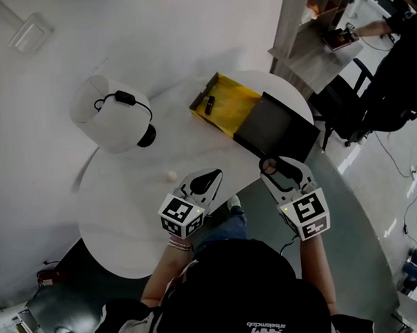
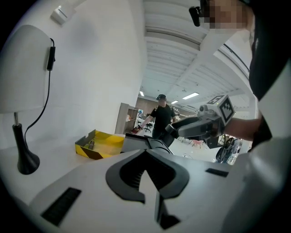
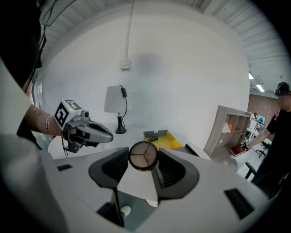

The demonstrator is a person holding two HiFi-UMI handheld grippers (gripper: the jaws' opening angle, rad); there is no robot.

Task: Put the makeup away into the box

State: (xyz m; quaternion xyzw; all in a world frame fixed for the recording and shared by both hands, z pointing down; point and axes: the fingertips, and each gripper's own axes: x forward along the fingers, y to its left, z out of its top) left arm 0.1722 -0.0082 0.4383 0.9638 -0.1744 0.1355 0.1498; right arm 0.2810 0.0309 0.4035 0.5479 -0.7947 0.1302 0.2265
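The yellow box (image 1: 228, 101) lies open on the far side of the round white table (image 1: 128, 221), its black lid (image 1: 276, 128) folded out to the right. A dark slim makeup item (image 1: 208, 104) lies inside the box. My right gripper (image 1: 272, 166) hovers near the table's front right edge, just below the lid. It is shut on a round compact (image 3: 143, 155) with a pale three-part face. My left gripper (image 1: 212, 177) is shut and empty, over the table's front edge, left of the right one. The box (image 3: 161, 135) lies ahead of the right gripper's jaws.
A white-shaded lamp (image 1: 113, 121) with a black base and cord stands at the table's back left. A small cream ball (image 1: 170, 176) lies on the table left of my left gripper. A wooden shelf (image 1: 320, 40) and a person (image 1: 390, 71) are at the far right.
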